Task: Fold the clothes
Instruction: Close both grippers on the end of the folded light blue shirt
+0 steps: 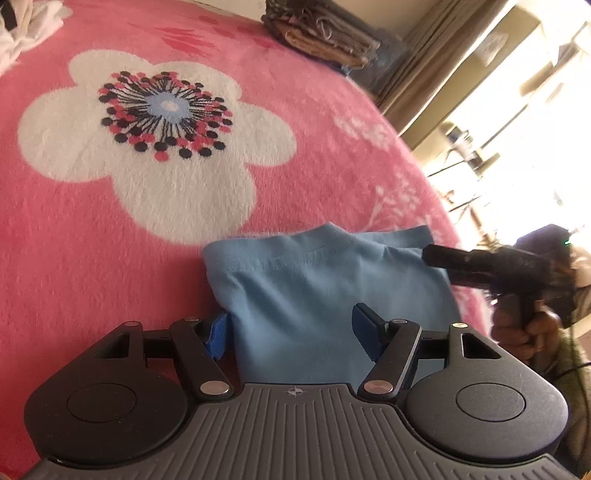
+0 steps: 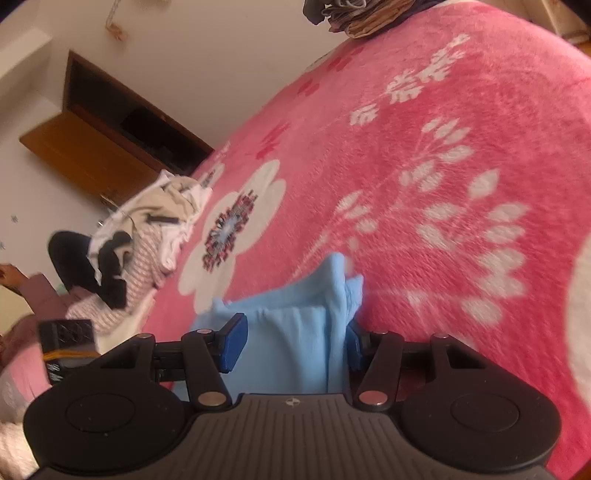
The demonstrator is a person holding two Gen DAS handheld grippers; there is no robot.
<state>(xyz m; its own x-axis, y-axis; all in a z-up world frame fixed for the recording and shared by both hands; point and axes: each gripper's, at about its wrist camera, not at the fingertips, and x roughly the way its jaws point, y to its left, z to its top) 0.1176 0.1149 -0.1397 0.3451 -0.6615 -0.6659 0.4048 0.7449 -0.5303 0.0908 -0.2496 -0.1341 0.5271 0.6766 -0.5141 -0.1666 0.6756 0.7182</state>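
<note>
Light-blue garment [image 1: 314, 288] lies folded on the pink floral bed blanket [image 1: 92, 240], long axis nine-to-three; both grippers' fingers [image 1: 218, 334] spread around it.

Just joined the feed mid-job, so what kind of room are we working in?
Most likely a bedroom: a pink fleece blanket with white flowers covers what looks like a bed, an unsorted clothes heap lies on it, a brown wooden cabinet stands behind.

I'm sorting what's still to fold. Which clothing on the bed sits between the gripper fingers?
The light blue garment, lying between both grippers' fingers. The white and striped heap and the folded brown stack lie far off across the pink blanket.
</note>
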